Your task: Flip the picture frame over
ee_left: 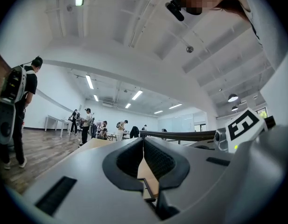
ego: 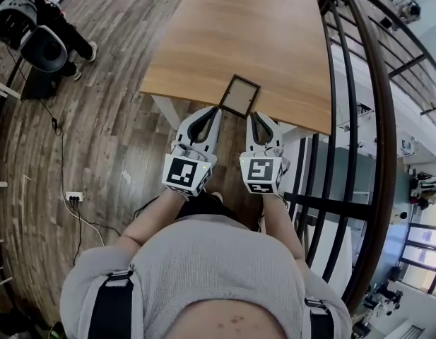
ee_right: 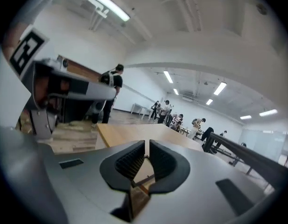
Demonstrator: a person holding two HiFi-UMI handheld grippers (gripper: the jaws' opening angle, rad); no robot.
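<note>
We find the picture frame lying flat on the table, close against the table's near edge and about midway along it. Its dark border is turned slightly off square to that edge, and its inside shows the same light brown as the wood around it. Both grippers sit just off that near edge. The left gripper points at the frame's near left corner and the right gripper at its near right corner. From above we cannot tell whether either tip touches the frame. In the left gripper view the two ribbed pads meet at their tips, so its jaws are clenched with nothing between them, and a bit of the frame's dark rim shows on the table through the hollow below. The right gripper view reads the same, with pads pressed together, nothing clamped and the frame's edge beneath. Farther out, a dark plank floor spreads left of the table and a black railing curves past its right edge. A person with a backpack stands beyond the far left corner.
</note>
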